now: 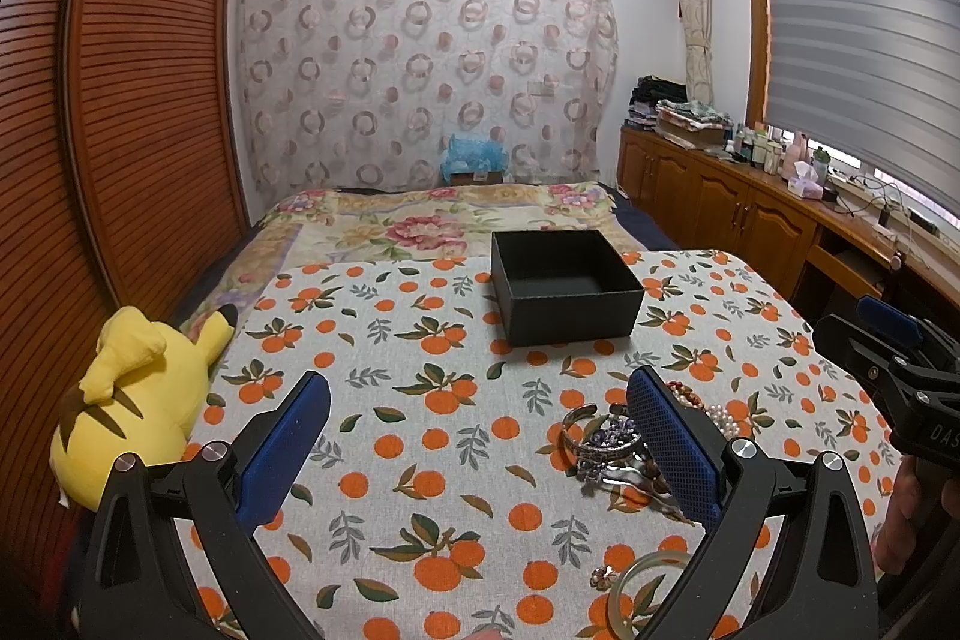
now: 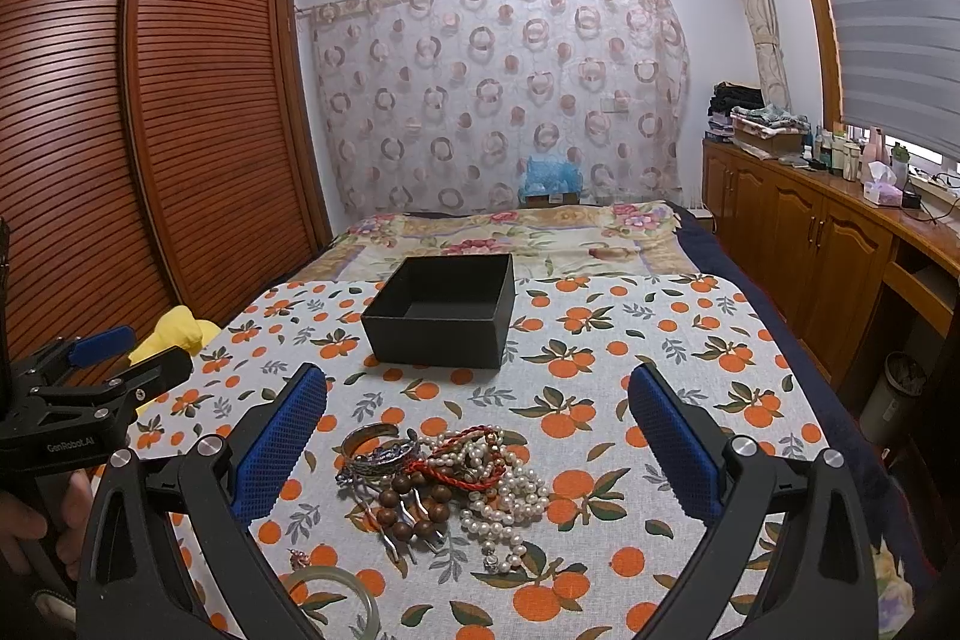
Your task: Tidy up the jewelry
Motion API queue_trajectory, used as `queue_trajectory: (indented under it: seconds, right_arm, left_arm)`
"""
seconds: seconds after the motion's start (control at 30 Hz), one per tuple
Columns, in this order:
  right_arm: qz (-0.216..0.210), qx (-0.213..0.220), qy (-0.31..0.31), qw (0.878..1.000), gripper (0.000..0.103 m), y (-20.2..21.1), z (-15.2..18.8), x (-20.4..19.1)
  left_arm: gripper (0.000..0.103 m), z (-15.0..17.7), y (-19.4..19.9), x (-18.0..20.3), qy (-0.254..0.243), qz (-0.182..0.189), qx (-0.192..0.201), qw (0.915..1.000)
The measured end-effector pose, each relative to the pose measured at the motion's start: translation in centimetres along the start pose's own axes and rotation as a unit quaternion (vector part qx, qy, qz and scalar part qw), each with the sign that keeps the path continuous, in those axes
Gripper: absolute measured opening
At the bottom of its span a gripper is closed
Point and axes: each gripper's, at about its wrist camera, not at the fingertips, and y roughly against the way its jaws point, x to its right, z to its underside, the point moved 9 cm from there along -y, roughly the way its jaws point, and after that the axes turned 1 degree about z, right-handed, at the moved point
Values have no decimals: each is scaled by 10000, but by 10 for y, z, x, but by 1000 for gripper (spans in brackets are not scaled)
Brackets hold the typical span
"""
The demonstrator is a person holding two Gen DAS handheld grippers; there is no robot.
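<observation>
Hovering spread and empty over an orange-print tablecloth (image 2: 660, 340): left gripper (image 1: 480, 436) and right gripper (image 2: 480, 436), above a tangled jewelry pile (image 2: 444, 484) lying just short of an open black box (image 2: 441, 334).

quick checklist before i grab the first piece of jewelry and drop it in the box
1. Black box open and empty: ok.
2. Right claw open, nothing held: ok.
3. Left claw open, nothing held: ok.
4. Jewelry pile lies between the right claw's fingers: ok.
5. Pieces separate enough to lift one alone: not ok; pearl strand, wooden beads and silver bangle overlap.
6. Green bangle apart from the pile: ok.
</observation>
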Motion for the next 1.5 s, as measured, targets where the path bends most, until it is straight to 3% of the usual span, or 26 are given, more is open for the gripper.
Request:
queue_trajectory:
  seconds: [0.77, 1.23, 1.33, 1.5]
  right_arm:
    - [-7, -4, 5, 10000, 101, 1, -1, -1]
    - [-345, -366, 198, 9985, 101, -9, 30, -17]
    - [-504, -544, 302, 9968, 95, -13, 42, -24]
    - [-819, -951, 448, 9911, 76, -23, 65, -36]
  left_arm:
    - [96, -2, 6, 6, -25, 7, 29, 10000]
    - [96, 35, -14, 6, -120, 203, -487, 9985]
    - [96, 45, -19, 6, -174, 298, -639, 9974]
    - [96, 61, -25, 10, -285, 447, -897, 9946]
